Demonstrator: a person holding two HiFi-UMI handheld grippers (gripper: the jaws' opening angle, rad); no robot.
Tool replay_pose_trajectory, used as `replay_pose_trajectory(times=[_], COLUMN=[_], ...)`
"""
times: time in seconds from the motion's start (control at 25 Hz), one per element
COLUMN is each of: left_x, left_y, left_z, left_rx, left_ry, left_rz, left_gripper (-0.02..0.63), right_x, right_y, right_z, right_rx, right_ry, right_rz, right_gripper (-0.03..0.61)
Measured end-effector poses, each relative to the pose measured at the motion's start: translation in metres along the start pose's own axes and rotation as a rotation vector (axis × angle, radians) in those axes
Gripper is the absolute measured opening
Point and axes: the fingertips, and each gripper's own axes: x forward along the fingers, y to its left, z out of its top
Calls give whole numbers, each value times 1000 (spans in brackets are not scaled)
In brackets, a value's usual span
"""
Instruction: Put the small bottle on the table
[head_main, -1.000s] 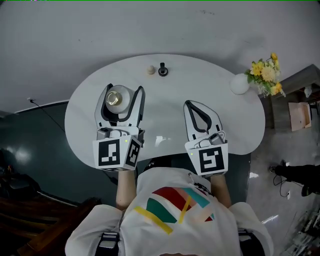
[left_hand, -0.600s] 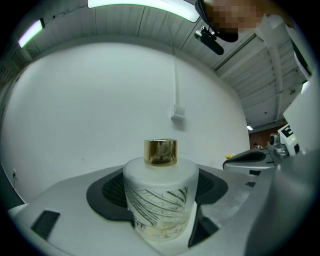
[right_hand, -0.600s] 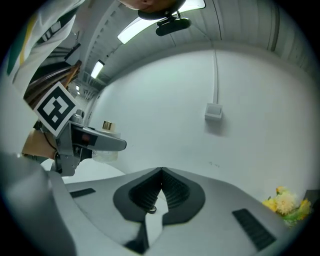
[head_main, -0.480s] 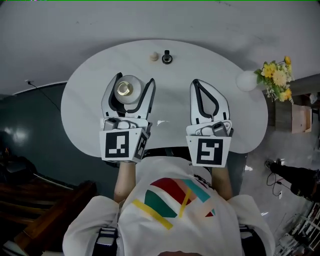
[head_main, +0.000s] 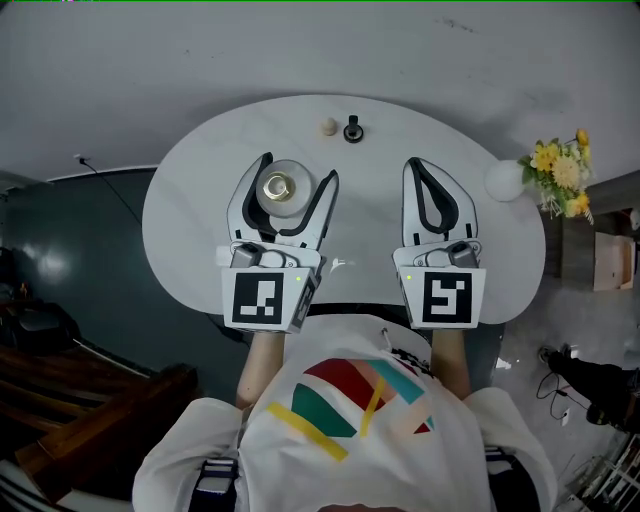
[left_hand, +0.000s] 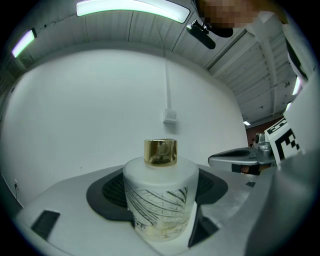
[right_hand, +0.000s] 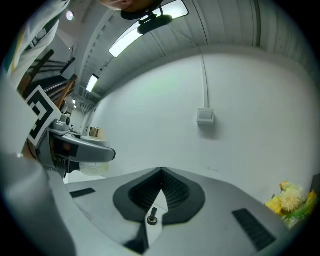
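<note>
The small bottle (head_main: 278, 187) is frosted white with a gold cap, and it stands upright between the jaws of my left gripper (head_main: 298, 168), which is shut on it over the left half of the white table (head_main: 190, 175). The left gripper view shows the bottle (left_hand: 160, 200) close up, with dark line markings on its side. I cannot tell whether its base touches the table. My right gripper (head_main: 416, 165) is over the table's right half, shut with nothing in it. In the right gripper view its jaws (right_hand: 161, 171) meet.
A small beige object (head_main: 328, 127) and a small black object (head_main: 352, 130) sit at the table's far edge. A round white vase (head_main: 504, 180) with yellow flowers (head_main: 562, 170) stands at the right end. A white wall lies beyond, and dark floor to the left.
The left gripper has kept hold of the bottle throughout. The right gripper has moved a little farther out over the table. The head view has shifted.
</note>
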Motion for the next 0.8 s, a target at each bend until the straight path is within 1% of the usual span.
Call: replay_pose_trajectory(times=[0.24, 0.44, 0.56, 0.72, 0.8], left_x=[-1, -5, -2, -1, 0], left_y=[3, 7, 8, 17, 23], left_z=[6, -1, -1, -7, -8], left_rx=[2, 3, -10, -6, -8], left_ry=[-18, 8, 0, 28, 28], left_rz=[10, 7, 8, 29, 43], left_gripper=[354, 353, 353, 354, 354], right_x=[0, 1, 2, 4, 7], right_y=[4, 11, 10, 7, 8], right_z=[3, 6, 7, 2, 0], right_rx=[11, 3, 12, 18, 32], right_ry=[-9, -22, -19, -3, 3], right_rz=[6, 18, 17, 14, 16], right_gripper=[11, 11, 11, 11, 11])
